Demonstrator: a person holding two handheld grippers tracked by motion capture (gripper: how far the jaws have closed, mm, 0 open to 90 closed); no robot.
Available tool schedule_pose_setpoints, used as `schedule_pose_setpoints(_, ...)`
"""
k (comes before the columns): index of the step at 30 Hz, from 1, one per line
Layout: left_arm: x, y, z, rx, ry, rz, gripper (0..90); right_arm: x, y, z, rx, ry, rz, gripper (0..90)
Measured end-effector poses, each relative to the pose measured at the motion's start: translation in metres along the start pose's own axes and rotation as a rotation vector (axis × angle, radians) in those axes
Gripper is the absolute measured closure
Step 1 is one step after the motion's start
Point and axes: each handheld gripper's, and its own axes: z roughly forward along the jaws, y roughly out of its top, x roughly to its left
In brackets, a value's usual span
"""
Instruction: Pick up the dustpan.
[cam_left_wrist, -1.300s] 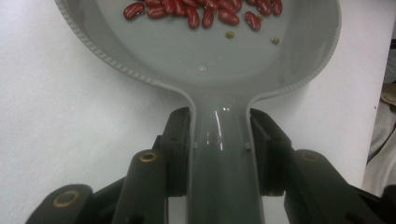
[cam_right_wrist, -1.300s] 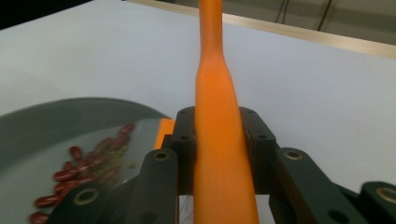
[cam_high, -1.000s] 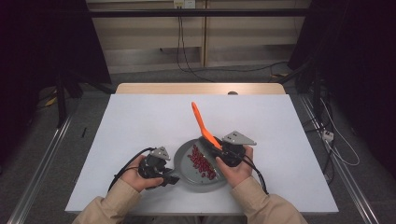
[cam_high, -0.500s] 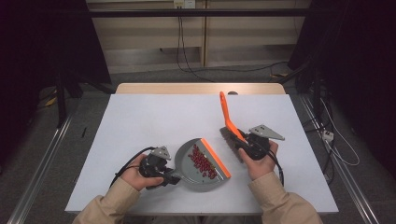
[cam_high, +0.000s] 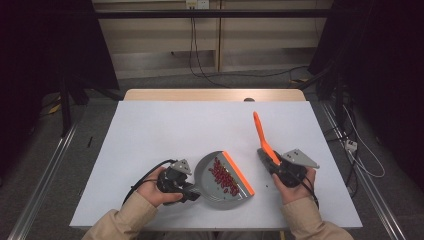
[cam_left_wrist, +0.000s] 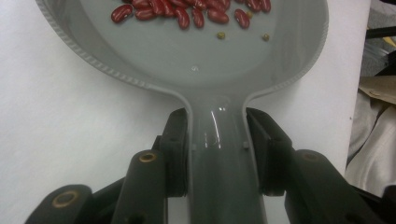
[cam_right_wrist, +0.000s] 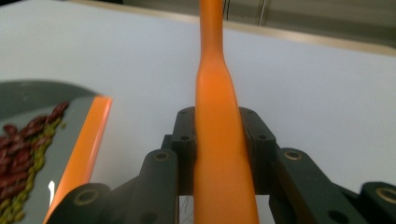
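While the left gripper (cam_high: 192, 189) clamps the neck of the grey dustpan (cam_high: 210, 176), flat on the white table (cam_high: 150, 130) and loaded with red beans (cam_high: 225, 175), the stiff, light pan should carry level; beans roll. At right, the right gripper (cam_high: 272, 162) pinches the orange brush (cam_high: 261, 135) handle; its bristles, probably soft, are hidden.

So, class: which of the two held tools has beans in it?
The grey dustpan in the left gripper; the orange brush in the right gripper carries none.
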Motion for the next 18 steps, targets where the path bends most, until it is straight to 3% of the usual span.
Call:
schedule_pose_setpoints(2, -0.001, 0.002, 0.002, -0.004, -0.015, -0.005, 62.3, 0.008, -0.001, -0.003, -0.007, 0.001, -0.004, 71.1)
schedule_pose_setpoints(5, -0.002, 0.005, 0.004, 0.011, -0.002, 0.01, 62.3, 0.026, -0.001, 0.004, -0.011, 0.058, 0.032, 71.0)
schedule_pose_setpoints(7, -0.001, 0.004, 0.004, 0.007, -0.006, 0.003, 62.3, 0.039, 0.004, 0.013, -0.035, 0.173, 0.159, 71.2)
schedule_pose_setpoints(8, 0.001, 0.004, 0.003, 0.022, -0.004, 0.03, 62.3, 0.047, 0.009, 0.016, -0.046, 0.175, 0.15, 71.2)
schedule_pose_setpoints(9, 0.0, 0.004, 0.004, 0.01, -0.005, 0.019, 62.3, 0.054, 0.014, 0.018, -0.067, 0.178, 0.108, 71.2)
schedule_pose_setpoints(11, -0.002, 0.003, 0.004, -0.007, -0.006, -0.002, 62.3, 0.06, 0.024, 0.02, -0.089, 0.191, 0.088, 71.2)
schedule_pose_setpoints(14, 0.0, 0.001, 0.003, -0.006, -0.002, -0.004, 62.5, 0.054, 0.031, 0.022, -0.106, 0.189, 0.11, 71.2)
schedule_pose_setpoints(16, 0.0, 0.001, 0.002, -0.002, -0.004, 0.002, 62.5, 0.045, 0.029, 0.02, -0.094, 0.149, 0.083, 71.1)
schedule_pose_setpoints(18, 0.0, 0.001, 0.002, 0.001, -0.004, 0.002, 62.4, 0.036, 0.024, 0.02, -0.079, 0.134, 0.098, 71.1)
